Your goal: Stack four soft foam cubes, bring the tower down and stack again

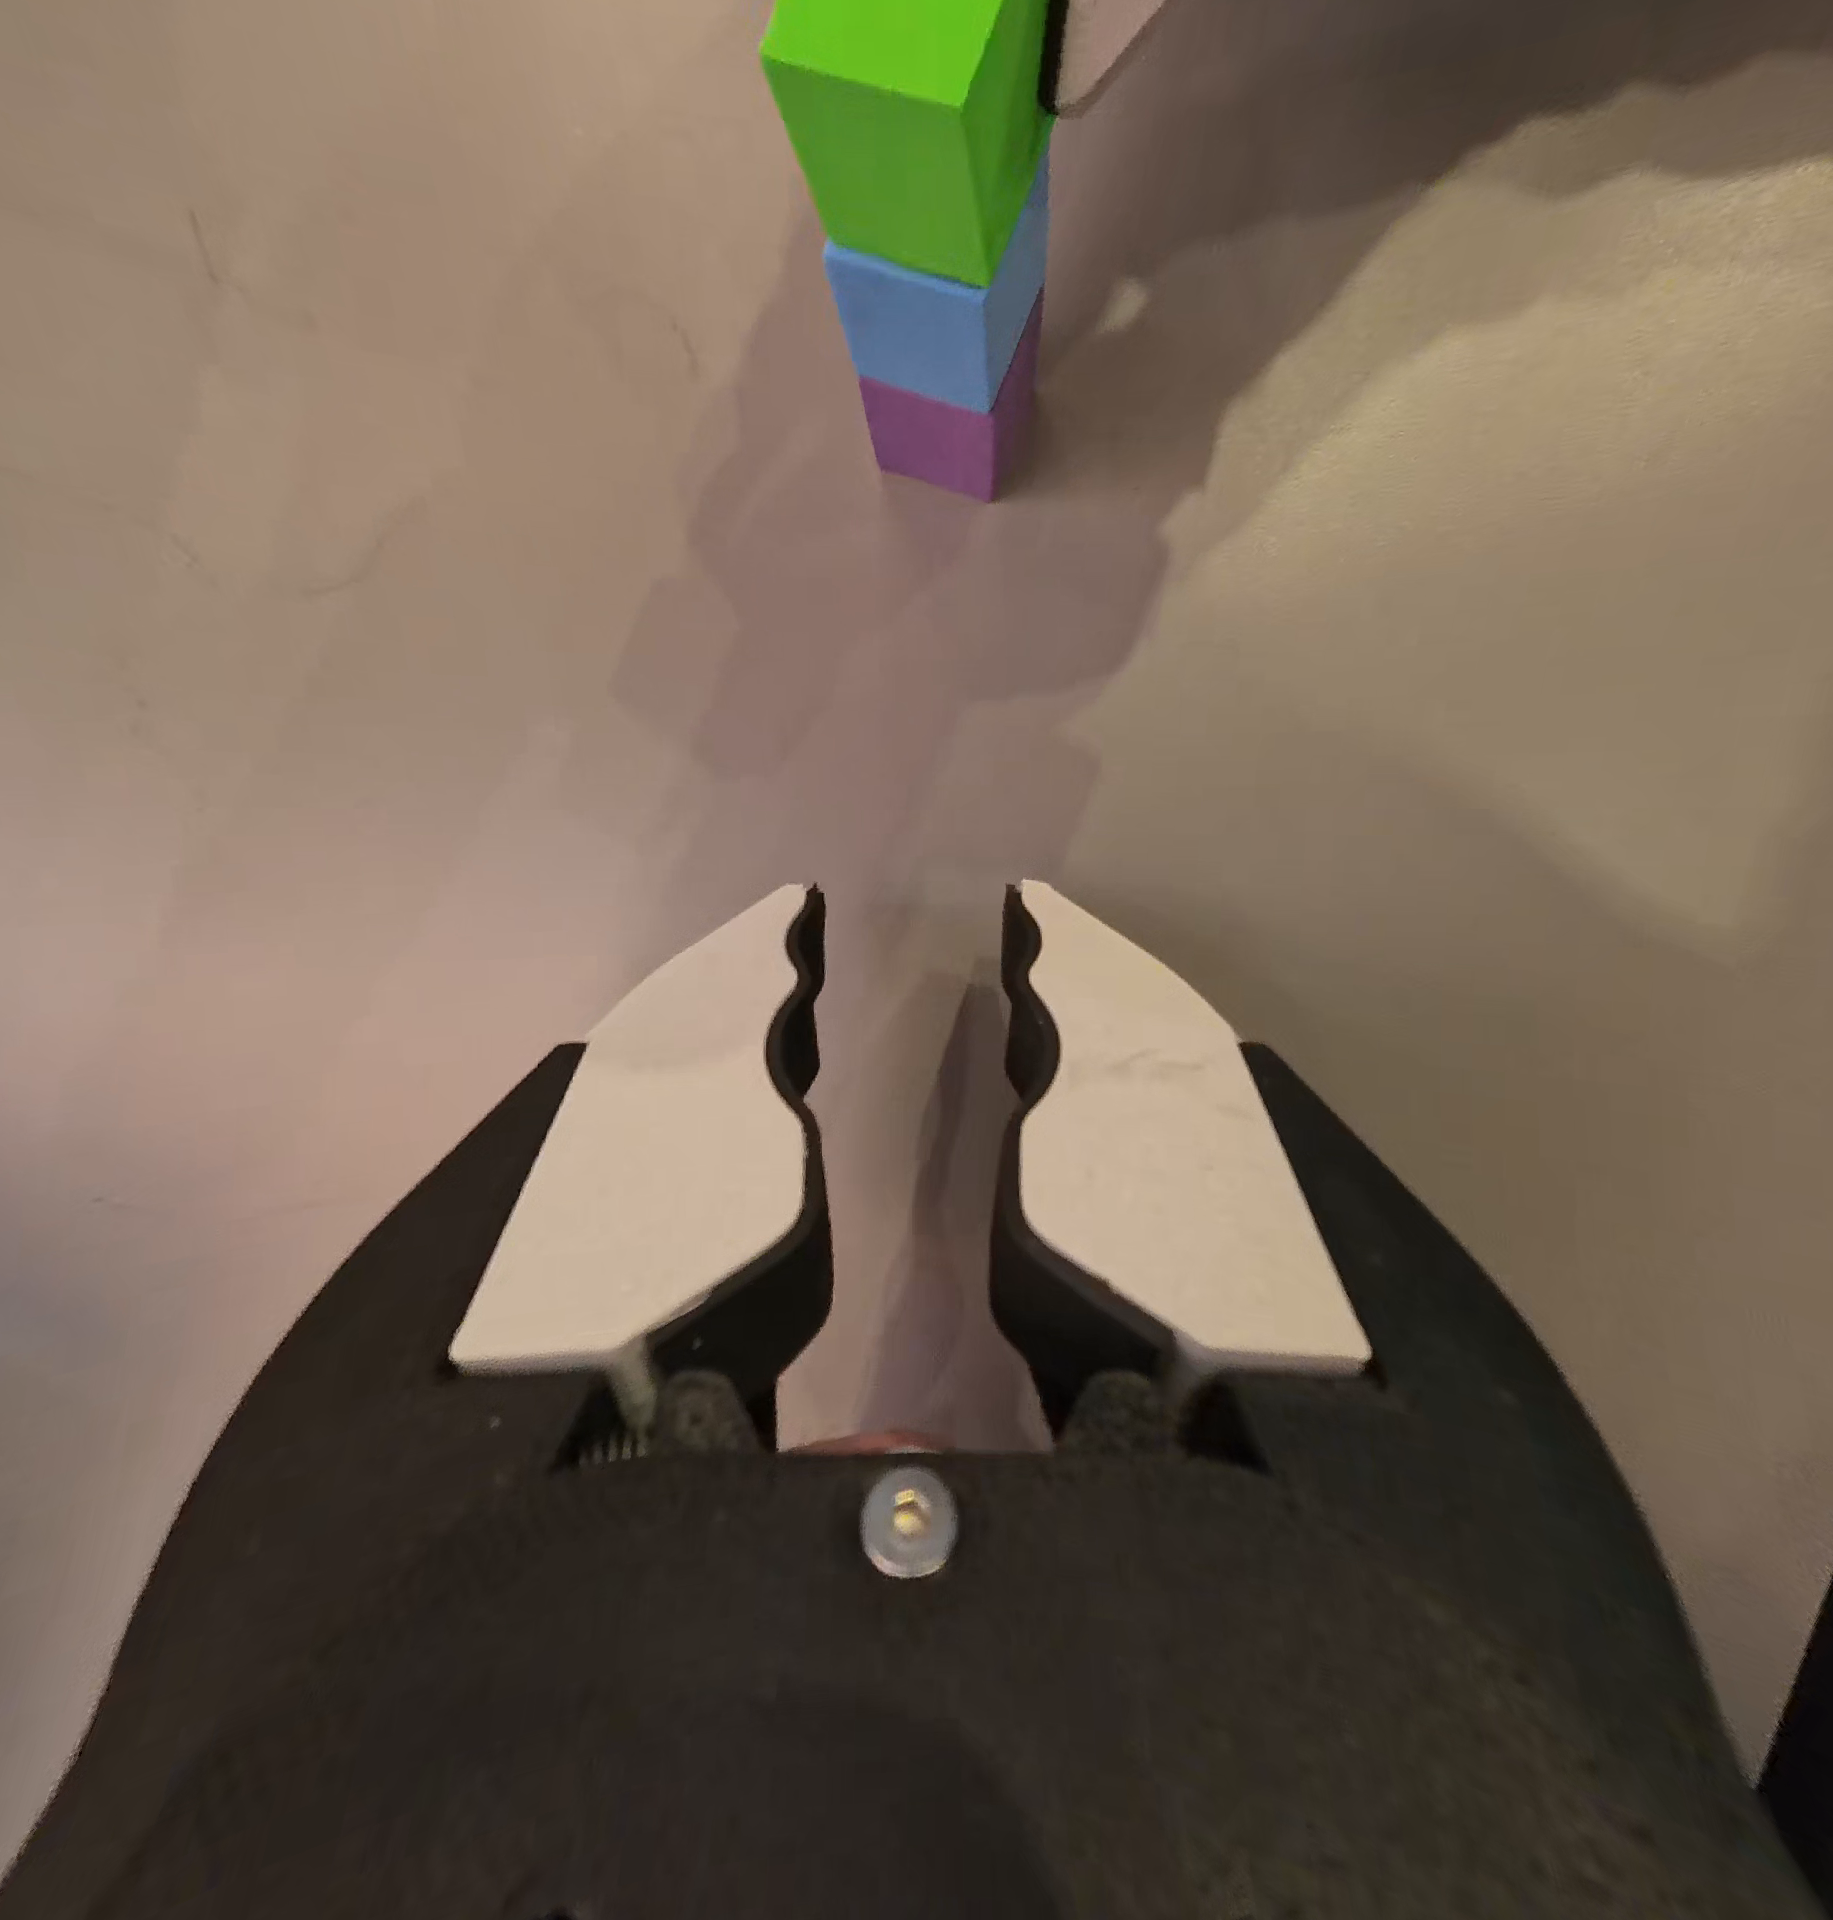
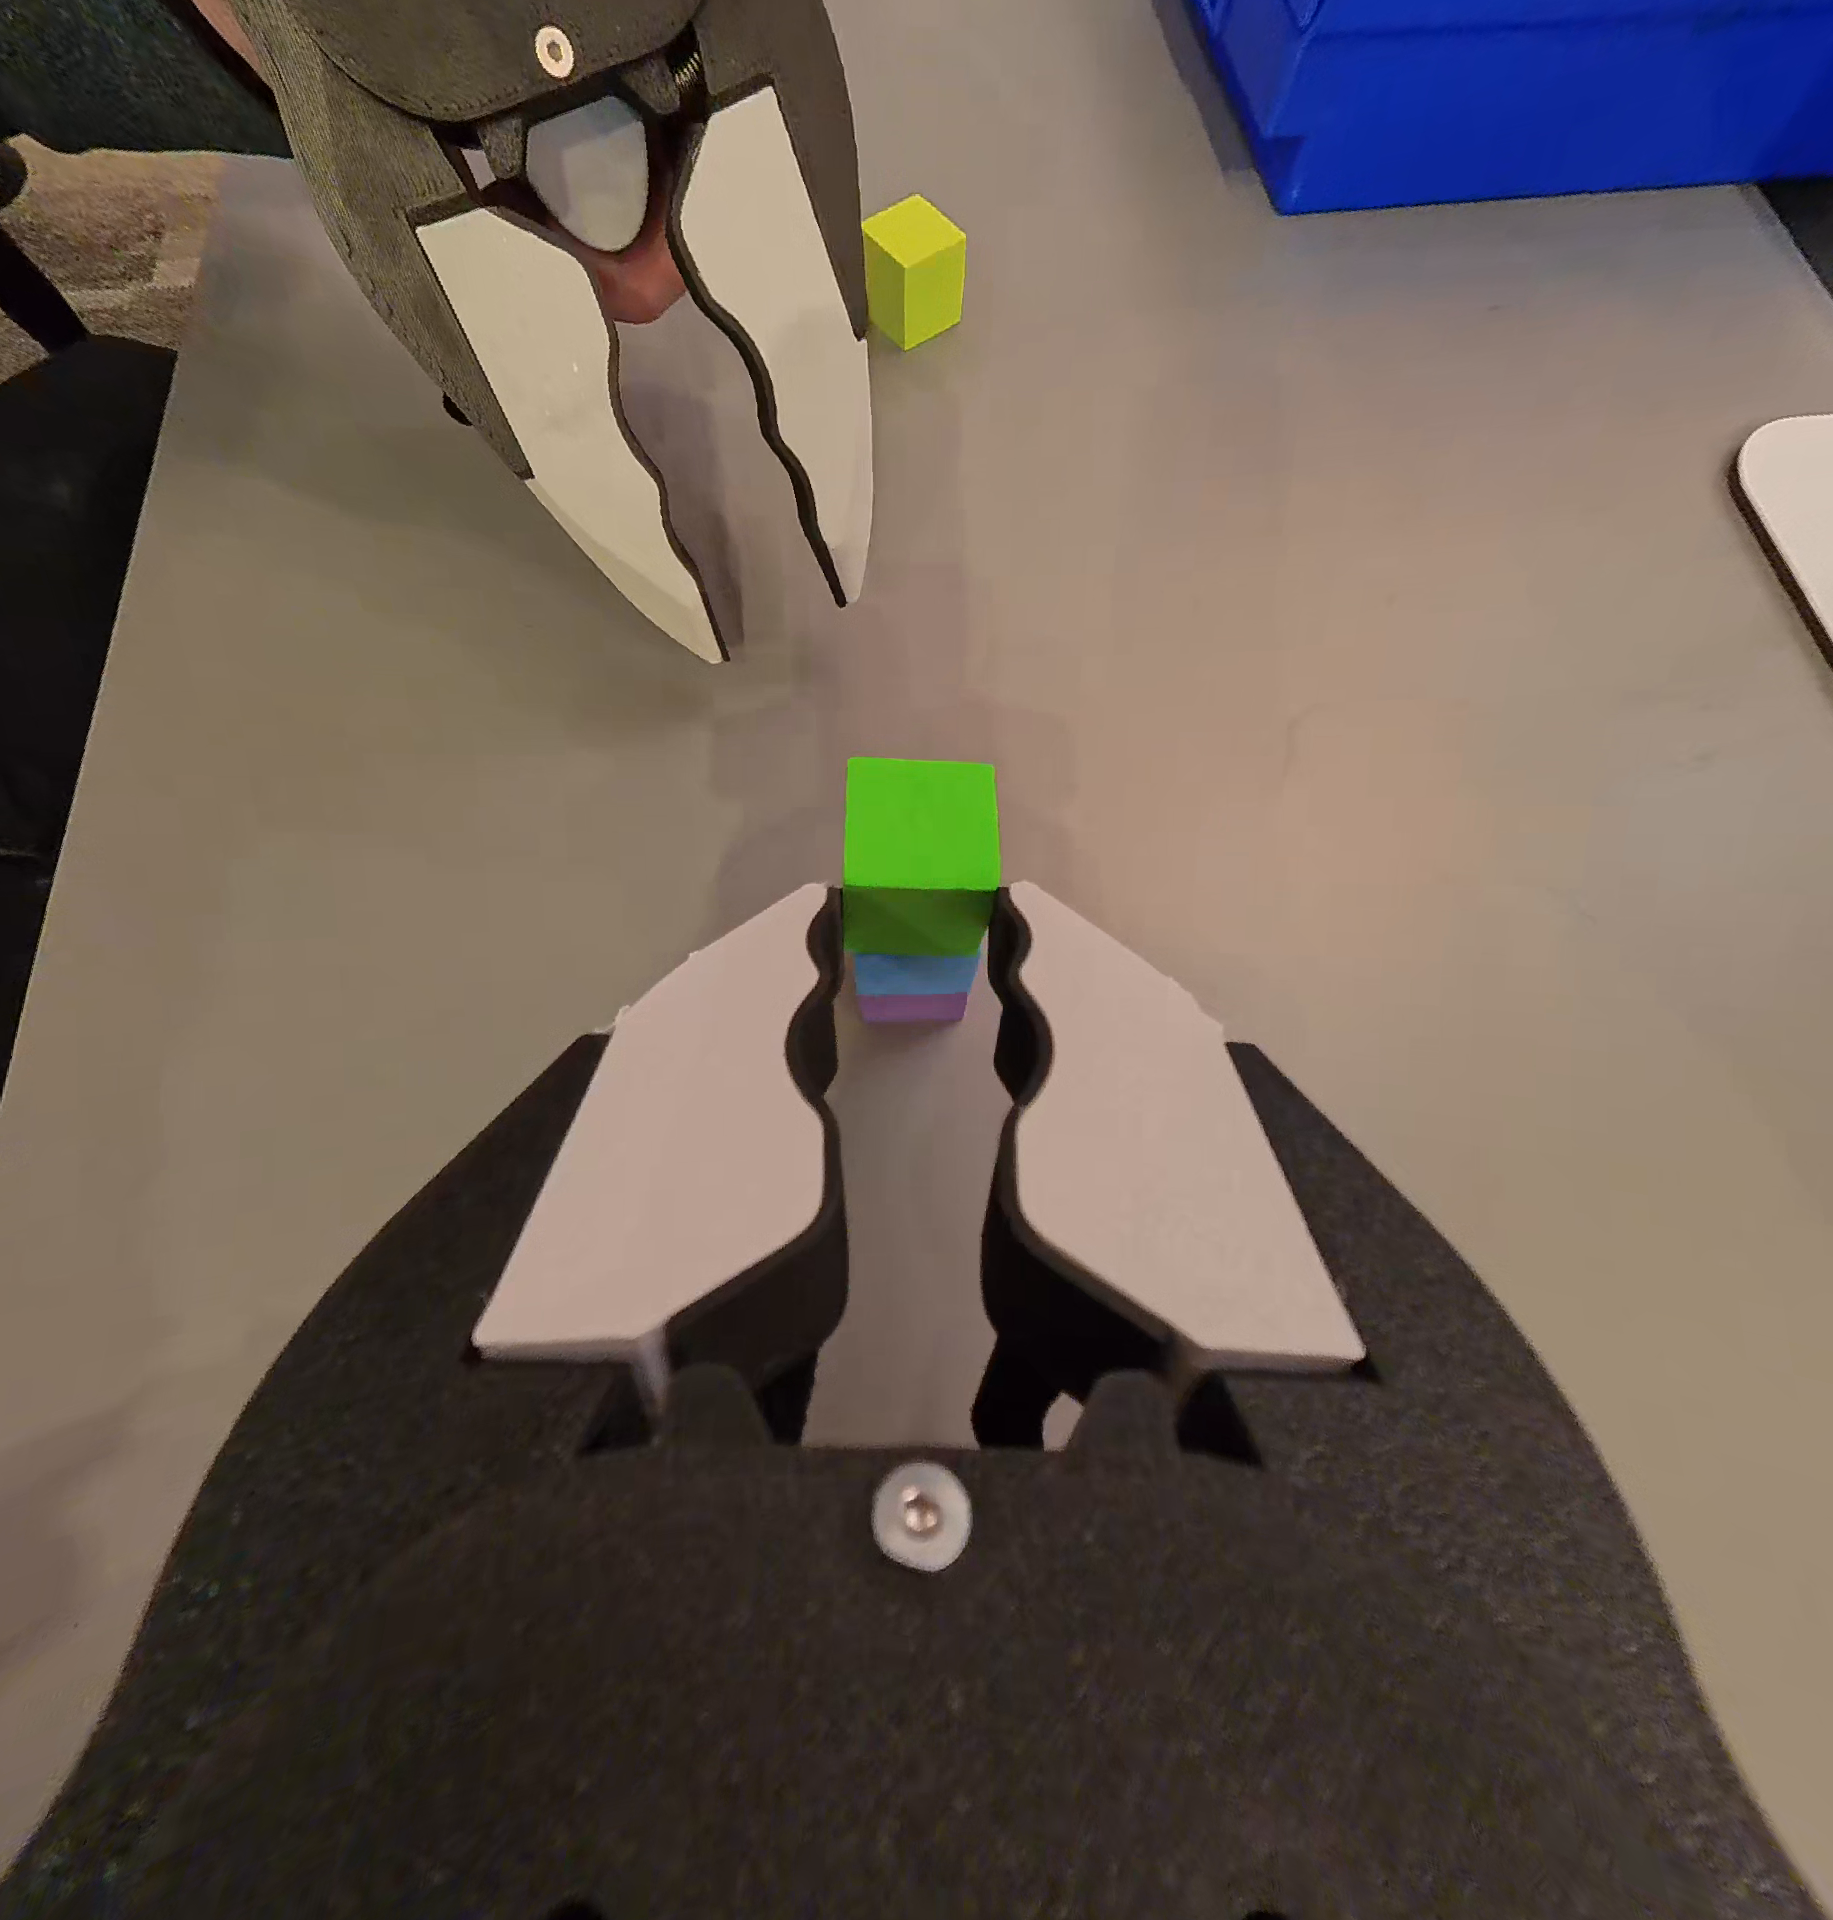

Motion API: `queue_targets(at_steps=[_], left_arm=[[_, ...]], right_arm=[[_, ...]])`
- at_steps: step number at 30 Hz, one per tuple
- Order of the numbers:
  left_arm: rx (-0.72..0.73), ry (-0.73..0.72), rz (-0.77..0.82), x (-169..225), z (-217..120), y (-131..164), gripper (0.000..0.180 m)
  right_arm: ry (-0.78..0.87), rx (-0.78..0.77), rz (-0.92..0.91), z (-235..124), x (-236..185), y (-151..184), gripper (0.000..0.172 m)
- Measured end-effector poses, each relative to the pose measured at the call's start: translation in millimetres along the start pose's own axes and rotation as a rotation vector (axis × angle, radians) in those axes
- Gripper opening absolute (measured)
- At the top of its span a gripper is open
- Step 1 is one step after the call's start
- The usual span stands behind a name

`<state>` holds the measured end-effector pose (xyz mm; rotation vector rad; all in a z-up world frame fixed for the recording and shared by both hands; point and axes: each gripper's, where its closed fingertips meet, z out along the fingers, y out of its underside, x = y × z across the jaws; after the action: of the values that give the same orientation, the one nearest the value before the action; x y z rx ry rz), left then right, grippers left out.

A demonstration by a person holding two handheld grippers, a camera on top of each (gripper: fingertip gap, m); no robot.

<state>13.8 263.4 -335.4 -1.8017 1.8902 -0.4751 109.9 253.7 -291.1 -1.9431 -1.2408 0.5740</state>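
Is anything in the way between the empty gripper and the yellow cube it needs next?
Nothing visible blocks it. The yellow cube sits alone on the table, just beside the open left gripper.

Green cube (image 2: 920,831) atop blue (image 2: 917,975), purple (image 2: 912,1008), yellow (image 2: 914,272) apart

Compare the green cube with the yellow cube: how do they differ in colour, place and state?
The green cube is bright green; the yellow cube is yellow-green. The green cube tops a stack, on the blue cube, which sits on the purple cube; the yellow cube stands alone on the table. The right tool grips the green cube; no tool touches the yellow cube. Both look alike in shape.
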Motion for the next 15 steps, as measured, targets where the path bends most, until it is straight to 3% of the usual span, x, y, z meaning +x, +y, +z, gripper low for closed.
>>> queue_targets(at_steps=[15], left_arm=[[0.002,0.006,0.013,2.2,0.9,-3.2,0.031]], right_arm=[[0.0,0.015,-0.01,-1.5,0.5,-4.0,0.026]])
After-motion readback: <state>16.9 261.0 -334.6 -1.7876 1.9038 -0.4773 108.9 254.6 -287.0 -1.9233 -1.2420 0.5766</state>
